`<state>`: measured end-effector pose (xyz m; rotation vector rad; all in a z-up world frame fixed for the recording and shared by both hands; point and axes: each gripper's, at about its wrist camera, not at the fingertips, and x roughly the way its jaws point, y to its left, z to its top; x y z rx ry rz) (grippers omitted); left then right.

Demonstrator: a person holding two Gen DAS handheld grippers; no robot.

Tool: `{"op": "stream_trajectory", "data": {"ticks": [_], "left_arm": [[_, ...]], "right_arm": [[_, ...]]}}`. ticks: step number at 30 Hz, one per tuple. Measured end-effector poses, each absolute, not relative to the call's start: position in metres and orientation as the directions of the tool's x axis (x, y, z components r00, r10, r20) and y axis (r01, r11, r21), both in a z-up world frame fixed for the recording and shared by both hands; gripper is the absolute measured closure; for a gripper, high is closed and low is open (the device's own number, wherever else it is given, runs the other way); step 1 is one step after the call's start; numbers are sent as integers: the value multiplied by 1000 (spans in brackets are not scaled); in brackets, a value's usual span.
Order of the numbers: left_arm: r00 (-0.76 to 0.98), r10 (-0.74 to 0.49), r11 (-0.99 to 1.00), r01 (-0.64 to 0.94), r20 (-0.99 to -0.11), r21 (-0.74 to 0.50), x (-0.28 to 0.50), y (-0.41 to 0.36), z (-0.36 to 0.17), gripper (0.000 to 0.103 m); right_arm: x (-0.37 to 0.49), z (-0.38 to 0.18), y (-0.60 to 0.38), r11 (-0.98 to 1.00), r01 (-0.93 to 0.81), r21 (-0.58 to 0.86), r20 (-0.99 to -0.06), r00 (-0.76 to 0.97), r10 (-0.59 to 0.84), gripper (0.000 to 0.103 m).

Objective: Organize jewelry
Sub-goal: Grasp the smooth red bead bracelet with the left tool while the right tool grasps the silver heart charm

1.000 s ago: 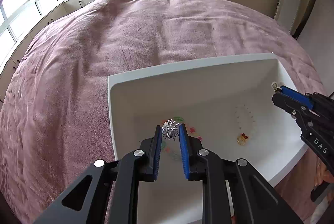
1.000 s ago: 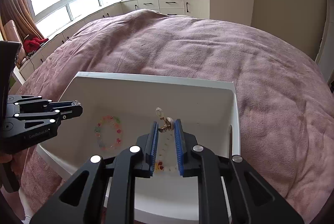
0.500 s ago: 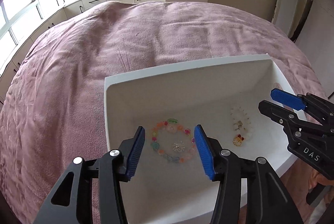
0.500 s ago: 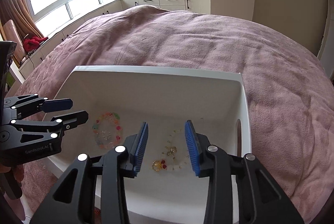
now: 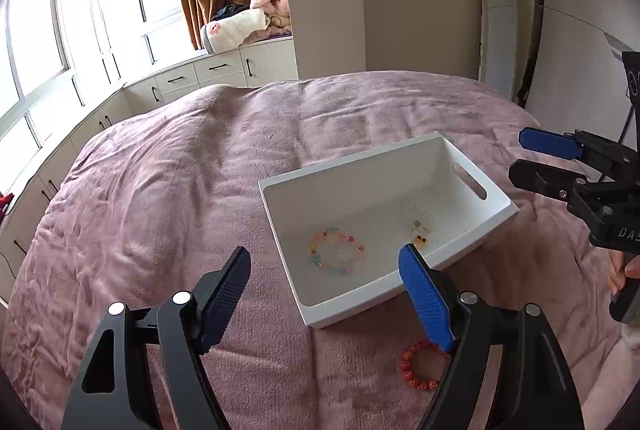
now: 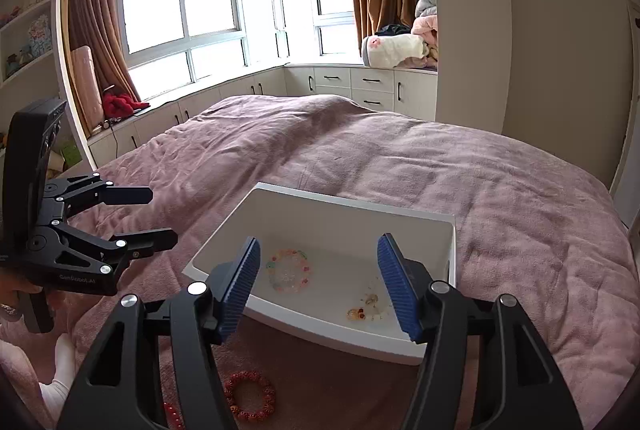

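A white bin sits on the mauve bedspread. Inside lie a pastel bead bracelet with a small silver piece in its ring, and a pale bracelet with gold and red charms. A red bead bracelet lies on the bedspread in front of the bin. My left gripper is open and empty, raised near the bin's left side. My right gripper is open and empty, raised at the bin's right.
The bed stretches far behind the bin. Low white cabinets and windows line the far wall, with folded bedding on top. A second red bead item shows at the right wrist view's bottom edge.
Both grippers opened and dropped their pieces into the bin: the silver piece onto the pastel bracelet, the gold clasp piece by the charm bracelet. Both then pulled back and up.
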<state>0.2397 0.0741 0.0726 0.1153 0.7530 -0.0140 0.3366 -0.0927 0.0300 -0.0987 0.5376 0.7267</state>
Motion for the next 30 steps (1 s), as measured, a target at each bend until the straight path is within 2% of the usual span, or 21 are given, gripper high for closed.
{"op": "stream_trajectory", "data": {"ticks": [4,9,12,17,20,24,30], "left_arm": [[726,30,986,92,-687,140,207,63,66,11],[699,4,991,93,-715,96,174,66,46,11],[696,-18,994,88,-718,60,151,74,34,11],[673,-12,985,137,-739,108,122,74,5,11],[648,17,982,131,-761,133,111,73,-18,11],[577,10,986,128,-817,103,104,75,-51,11],[509,-2,969,213,-861,123,97,59,-81,11]], "right_arm": [[303,27,-97,738,-671,76,-502,613,610,38],[274,-4,-97,738,-673,51,-534,606,589,38],[267,-32,-100,729,-679,83,-547,581,603,38],[257,-72,-98,710,-698,89,-611,525,593,38],[246,-87,-93,689,-724,29,-632,520,574,38],[243,-106,-87,683,-731,2,-673,504,541,39],[243,-117,-79,655,-755,24,-703,453,548,39]]}}
